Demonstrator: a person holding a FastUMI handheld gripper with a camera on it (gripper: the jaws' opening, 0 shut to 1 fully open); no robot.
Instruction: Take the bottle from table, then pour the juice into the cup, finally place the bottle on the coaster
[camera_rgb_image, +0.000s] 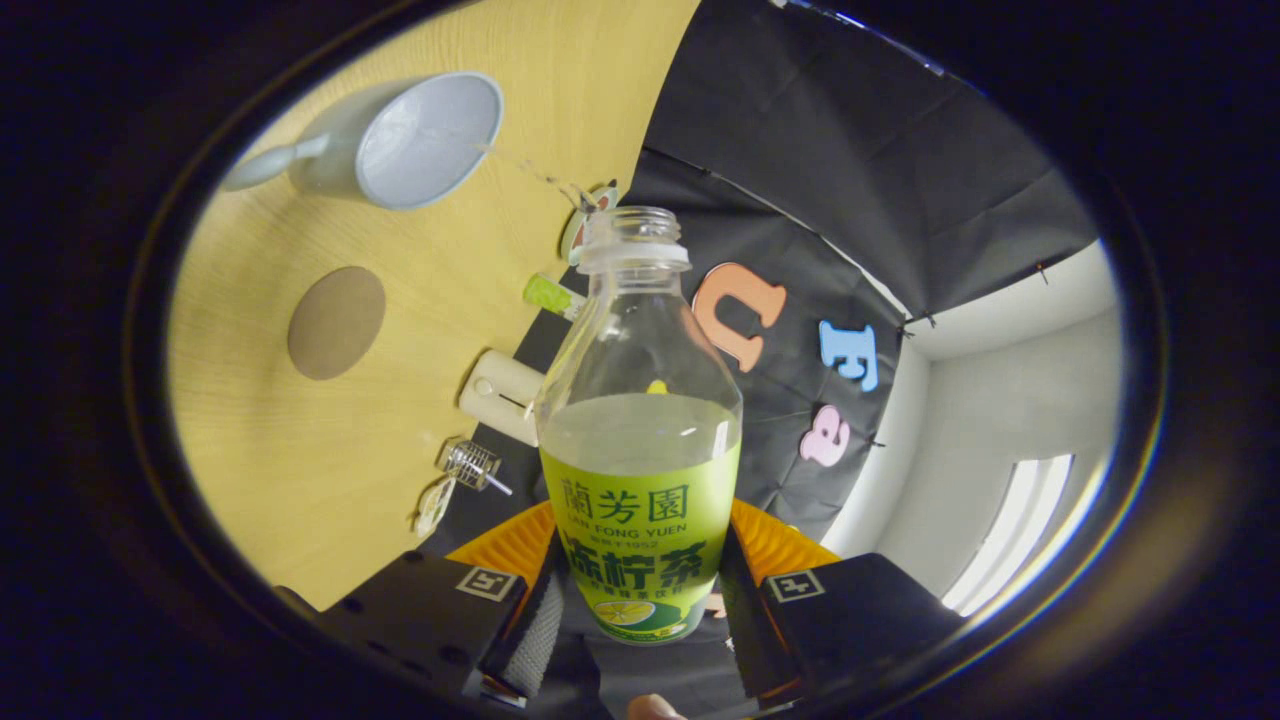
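My gripper (640, 610) is shut on a clear bottle (640, 420) with a green label, held between both fingers. The bottle has no cap and holds pale juice up to about the top of the label. The whole view is rolled, so the wooden table (300, 470) stands to the left of the bottle. A thin stream of juice (530, 172) runs from the bottle's mouth toward the pale grey cup (420, 140), which lies well beyond the fingers. A round brown coaster (336, 322) sits on the table between the cup and my gripper, left of the bottle.
Along the table's far edge by the black cloth wall lie a small green item (550, 294), a cream box (500, 394) and a small wire whisk-like tool (470, 466). A white room wall (1000, 440) shows to the right.
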